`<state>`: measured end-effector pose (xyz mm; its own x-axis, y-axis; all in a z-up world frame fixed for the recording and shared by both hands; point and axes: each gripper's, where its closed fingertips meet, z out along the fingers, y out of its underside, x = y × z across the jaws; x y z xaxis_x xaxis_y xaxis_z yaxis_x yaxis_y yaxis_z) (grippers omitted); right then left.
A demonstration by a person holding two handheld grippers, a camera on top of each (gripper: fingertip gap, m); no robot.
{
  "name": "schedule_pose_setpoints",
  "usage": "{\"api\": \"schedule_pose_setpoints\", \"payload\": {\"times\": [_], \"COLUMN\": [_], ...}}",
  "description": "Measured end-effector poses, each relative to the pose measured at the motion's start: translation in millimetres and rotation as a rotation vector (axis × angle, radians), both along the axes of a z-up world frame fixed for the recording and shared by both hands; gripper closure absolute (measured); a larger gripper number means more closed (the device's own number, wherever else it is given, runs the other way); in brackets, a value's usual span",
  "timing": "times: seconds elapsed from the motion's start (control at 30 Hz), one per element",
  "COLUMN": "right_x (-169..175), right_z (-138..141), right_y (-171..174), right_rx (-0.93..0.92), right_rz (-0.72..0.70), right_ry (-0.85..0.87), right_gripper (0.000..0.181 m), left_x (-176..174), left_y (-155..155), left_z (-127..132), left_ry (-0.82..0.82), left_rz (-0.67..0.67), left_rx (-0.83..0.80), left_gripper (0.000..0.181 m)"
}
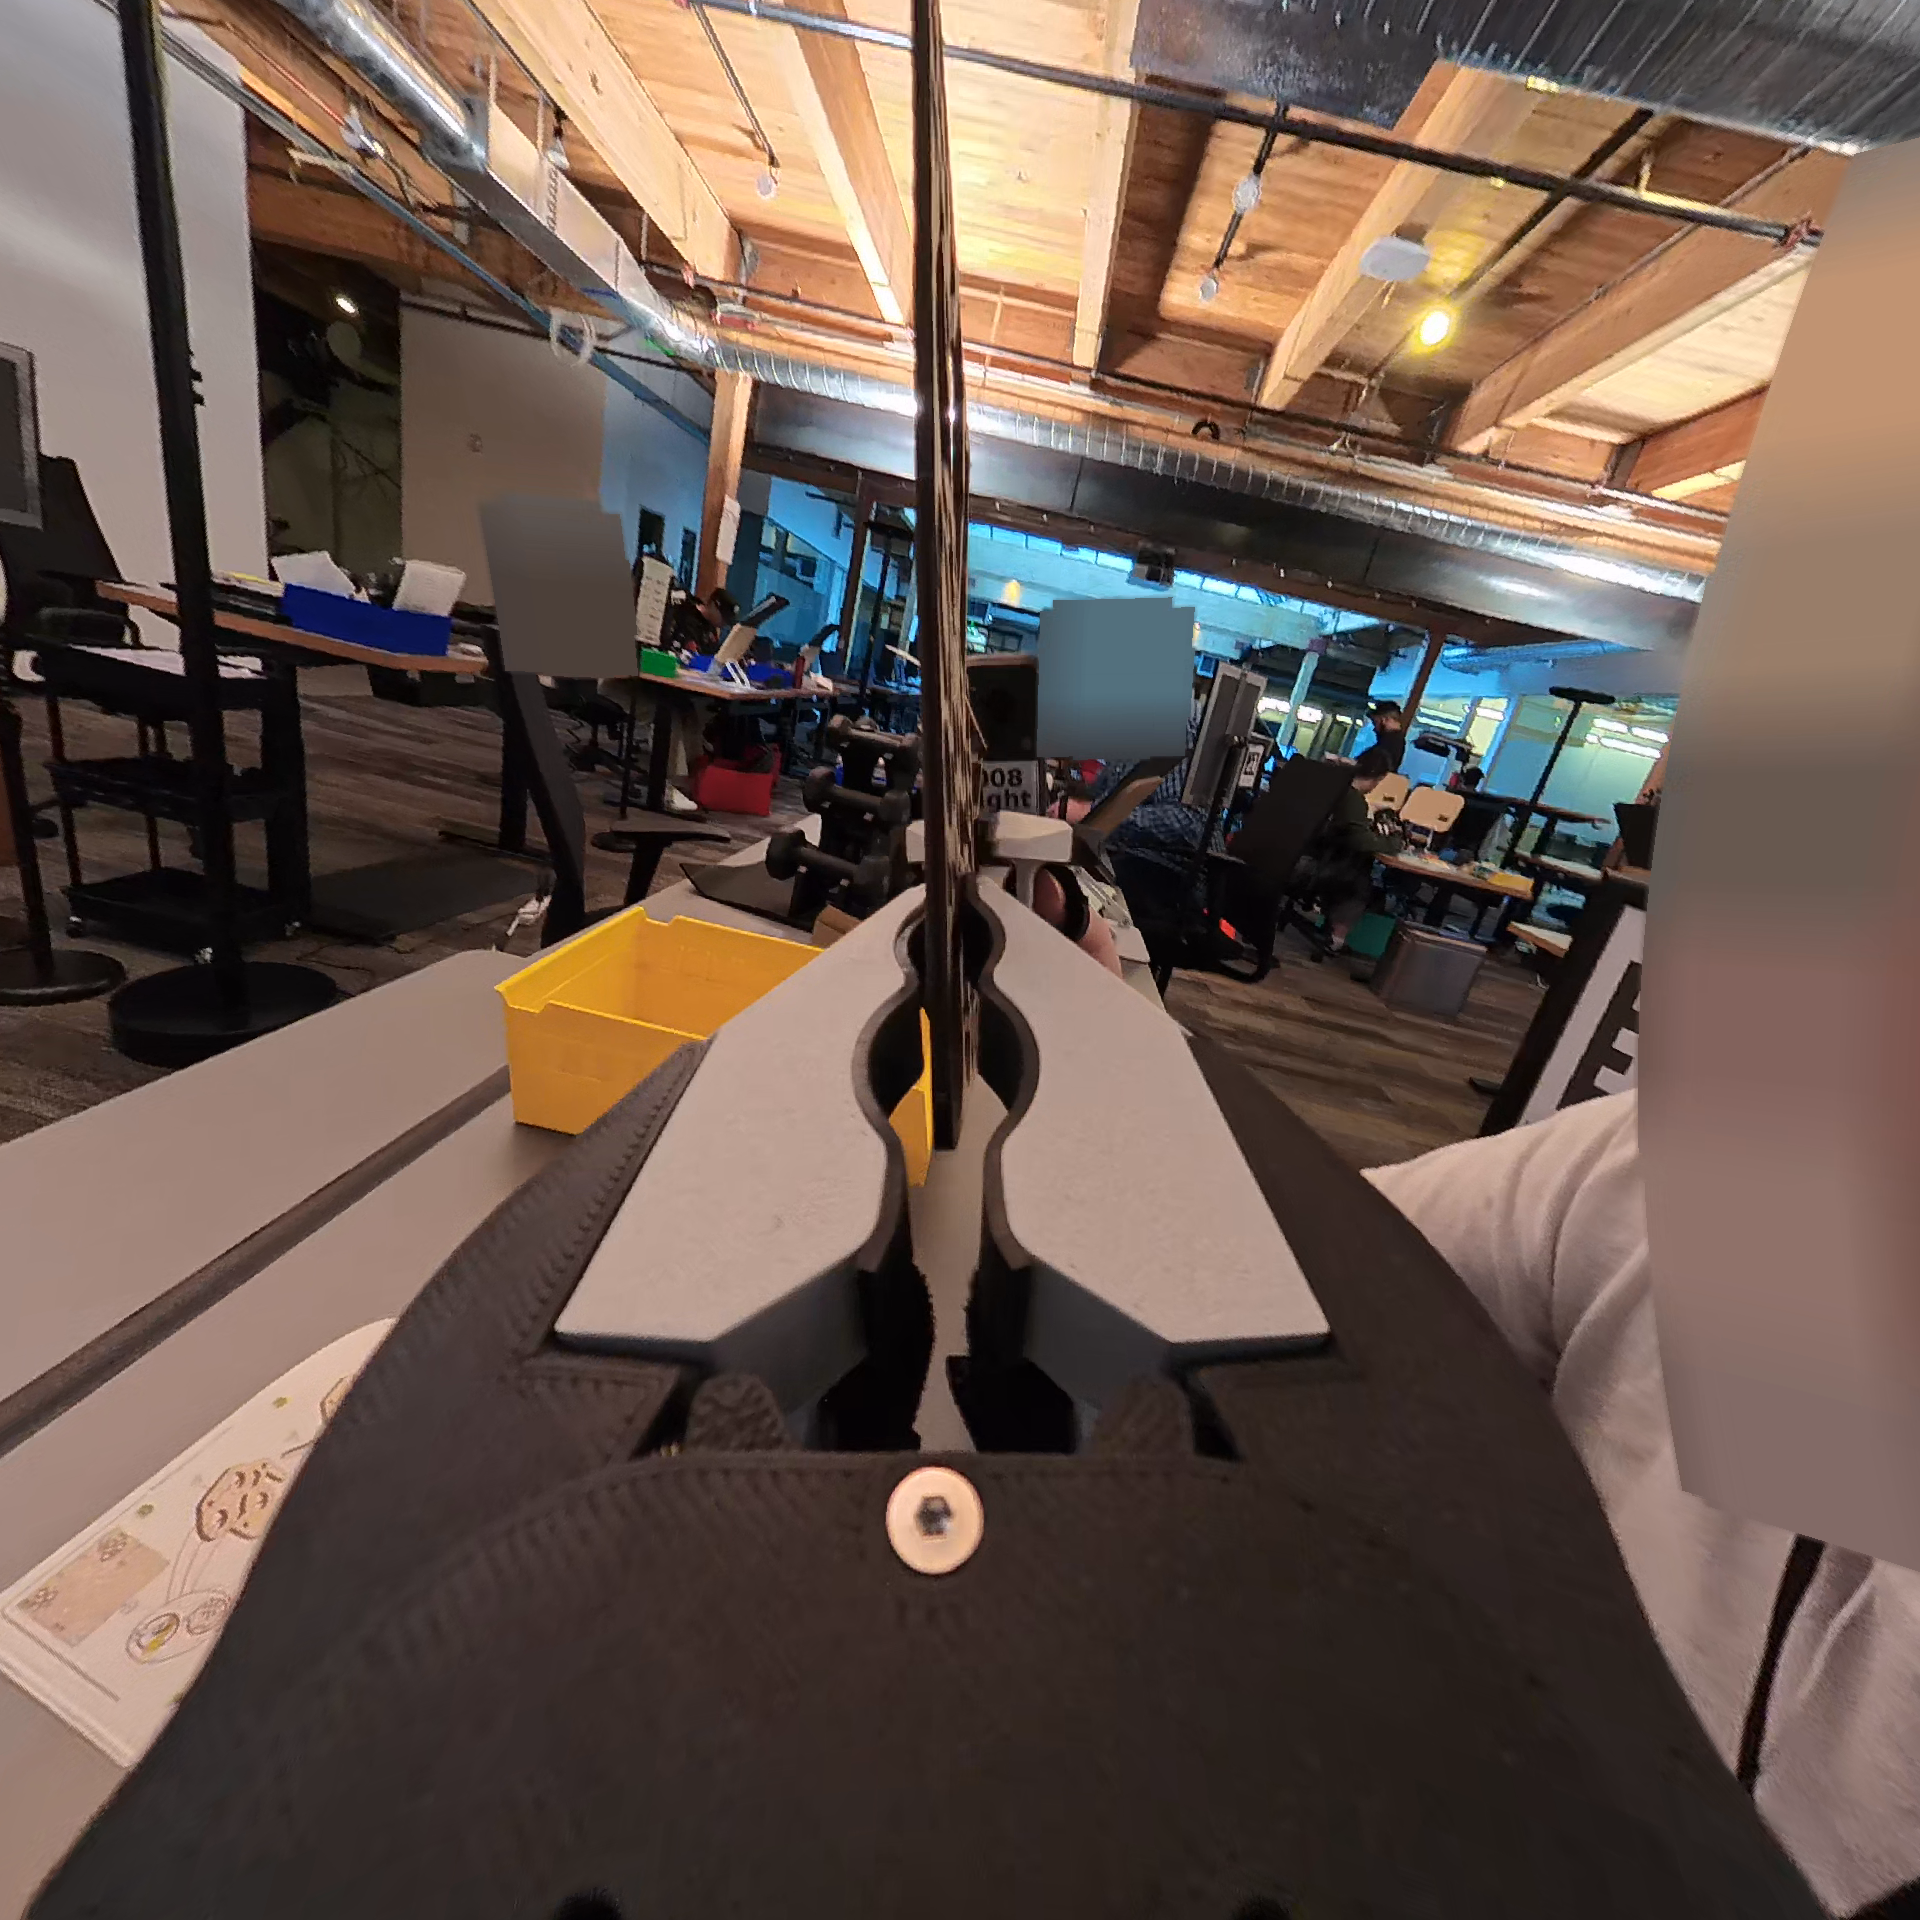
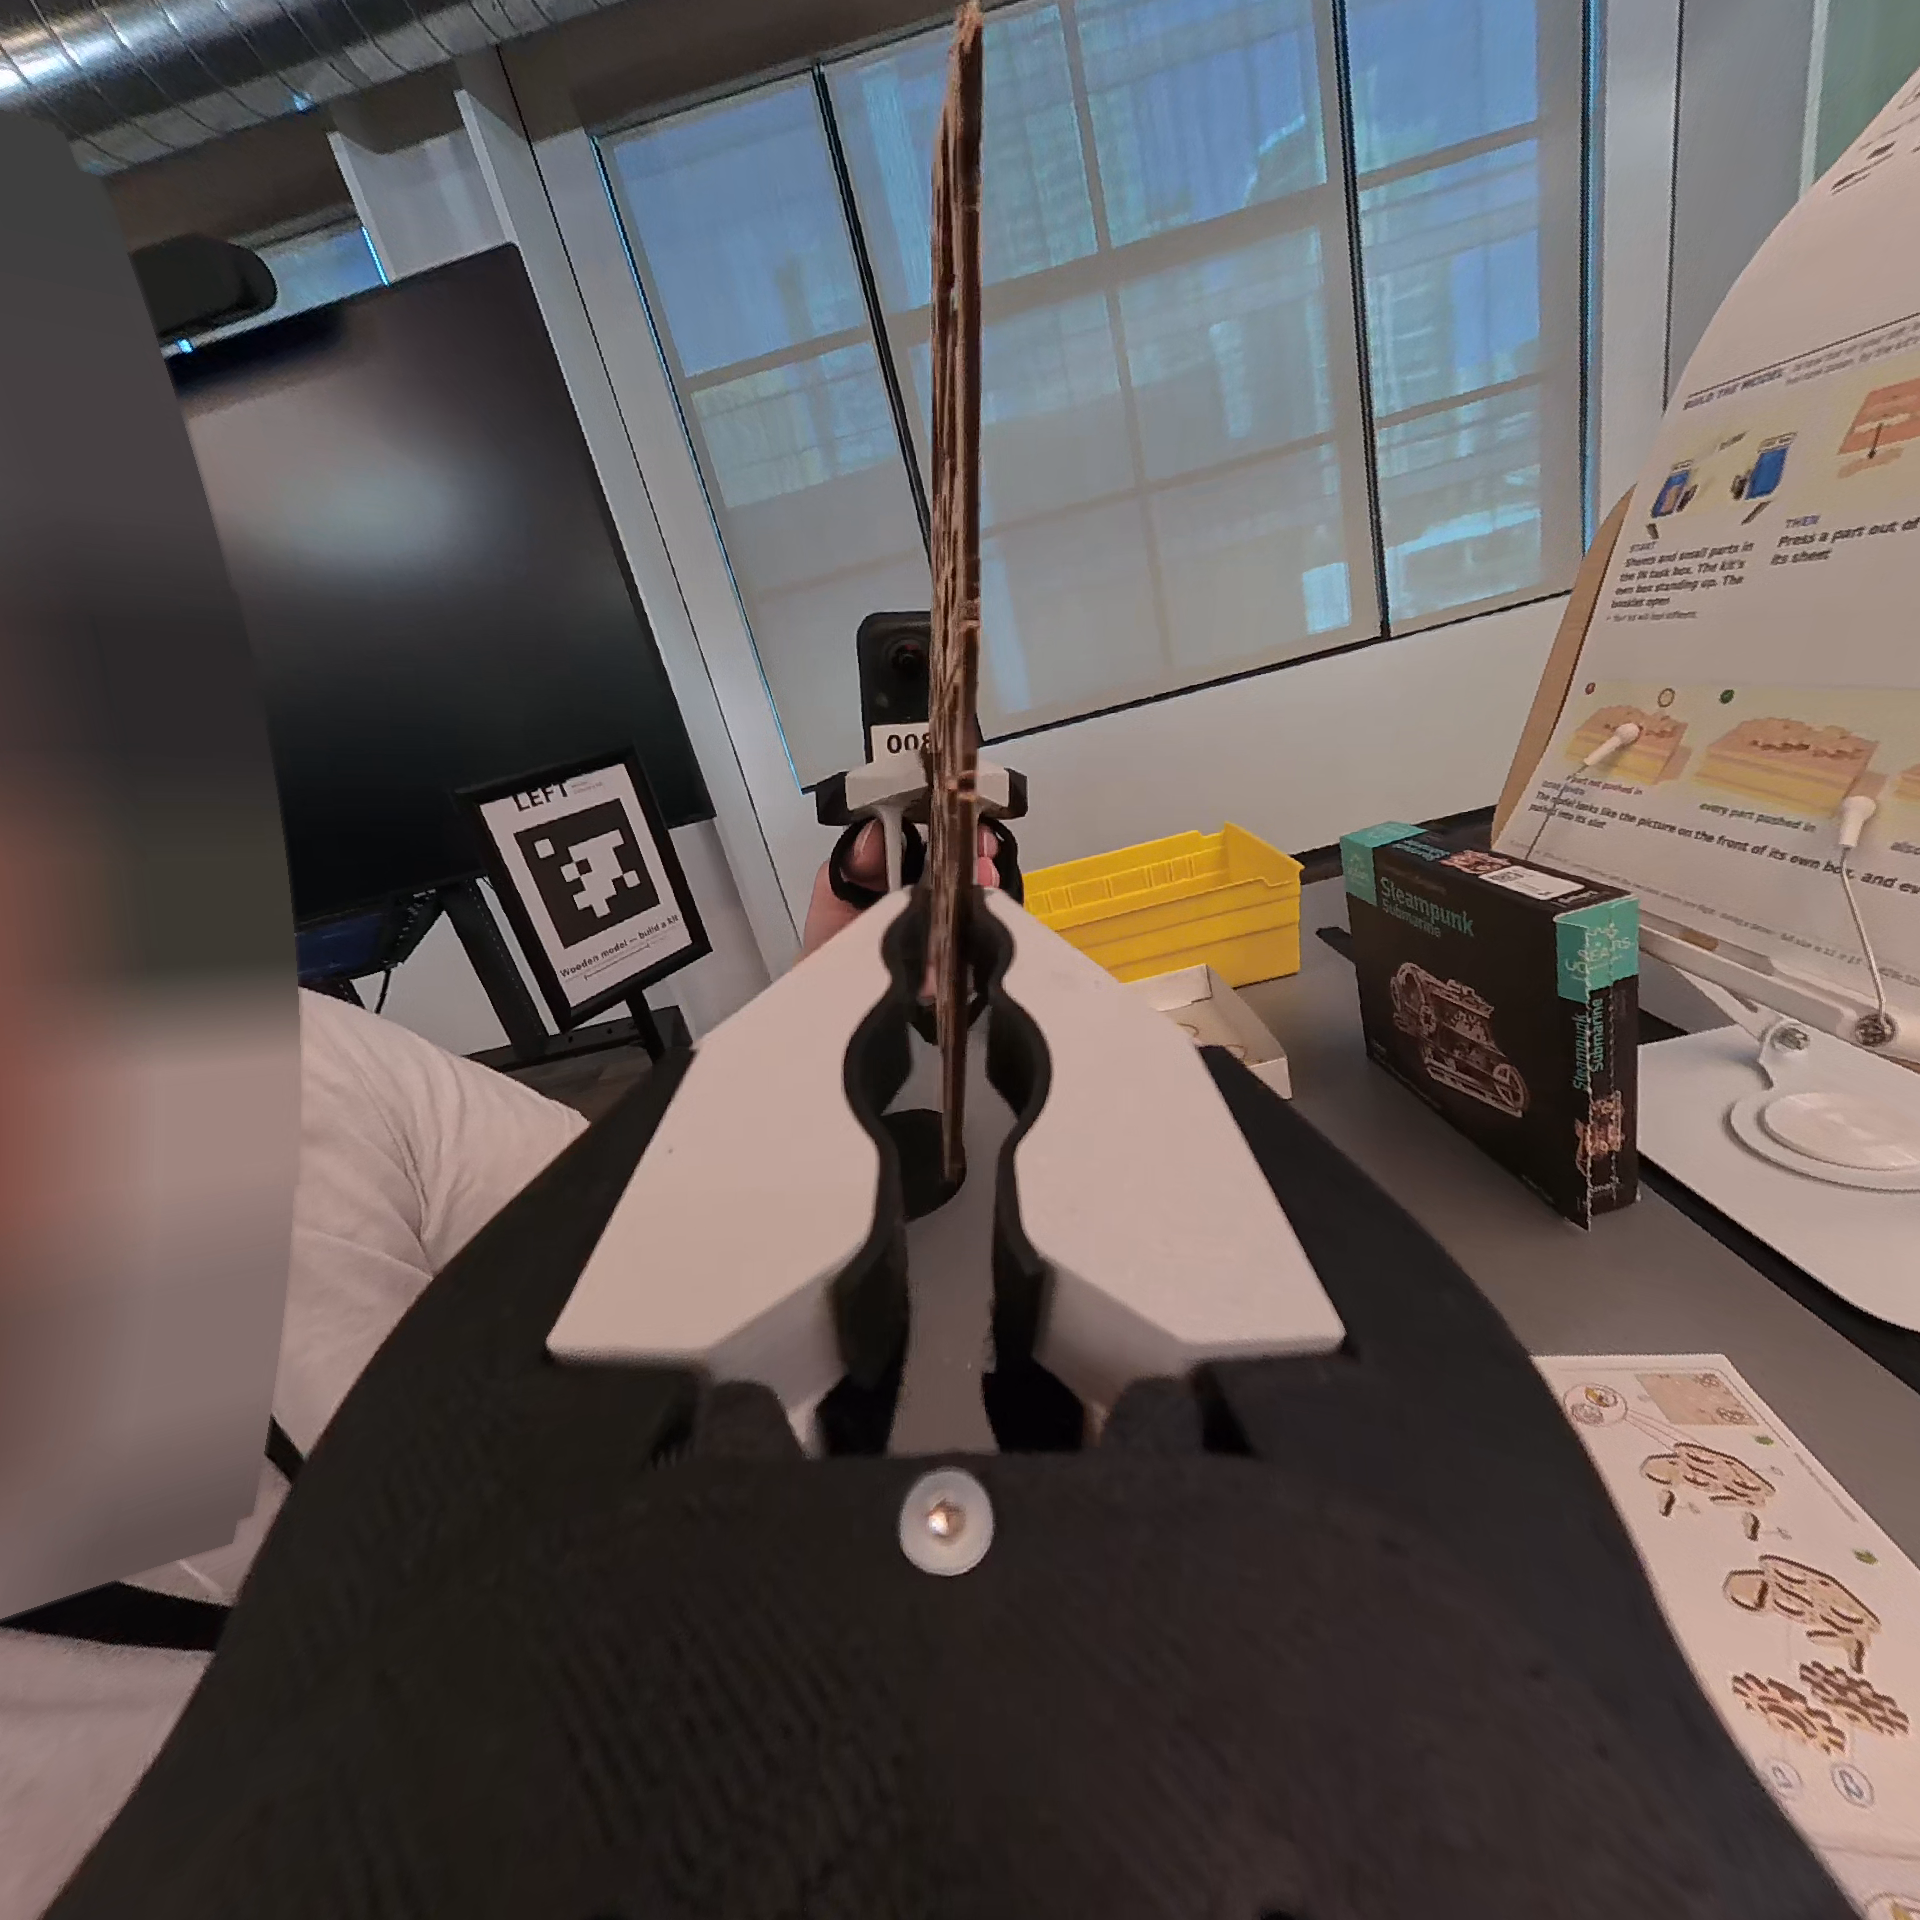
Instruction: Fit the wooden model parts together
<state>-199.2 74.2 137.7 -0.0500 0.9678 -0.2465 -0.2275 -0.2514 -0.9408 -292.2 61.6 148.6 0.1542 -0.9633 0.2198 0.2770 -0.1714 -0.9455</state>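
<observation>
Wooden sheet (image 1: 943, 520) of model parts stood on edge between both grippers, seen edge-on in each wrist view and running from the middle of the frame up toward 12 o'clock. The left gripper (image 1: 948, 914) had its grey fingers (image 1: 769, 1143) closed onto the sheet's lower edge; the right gripper (image 2: 951, 914) was clamped on the same sheet from the opposite side. Only the left view showed the open workroom with its timber ceiling, and a yellow bin (image 1: 623, 997) at 10 o'clock on the grey table (image 1: 208, 1143). Only the right view showed the windows, the dark kit box (image 2: 1496, 1029) standing at 3 o'clock, an instruction board (image 2: 1766, 623) at 2 o'clock, and the far gripper held beyond the sheet. A printed booklet (image 2: 1745, 1621) lay at 4 o'clock there.
</observation>
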Motion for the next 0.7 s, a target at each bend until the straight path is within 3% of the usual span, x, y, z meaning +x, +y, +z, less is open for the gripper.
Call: {"api": "schedule_pose_setpoints", "payload": {"times": [0.3,0.43,0.53,0.6,0.7], "right_x": [-8,-7,49,109,224], "right_z": [-9,-7,15,13,-25], "right_y": [11,6,15,32,74], "right_rx": [-0.044,-0.084,-0.060,-0.055,-0.142], "right_rz": [-0.018,0.046,-0.070,-0.261,-0.759], "right_ry": [-0.005,0.022,0.015,-0.081,-0.313], "right_gripper": [0.160,0.181,0.179,0.180,0.180], "left_x": [-2,6,7,6,9], "left_y": [7,11,21,20,11], "left_z": [0,-3,-7,-9,-13], "left_ry": [-0.040,-0.035,0.020,0.065,0.092], "left_rz": [0.014,0.038,0.141,0.159,0.090], "left_rx": [-0.024,-0.011,0.011,0.040,0.038], "left_gripper": [0.181,0.179,0.128,0.129,0.149]}}
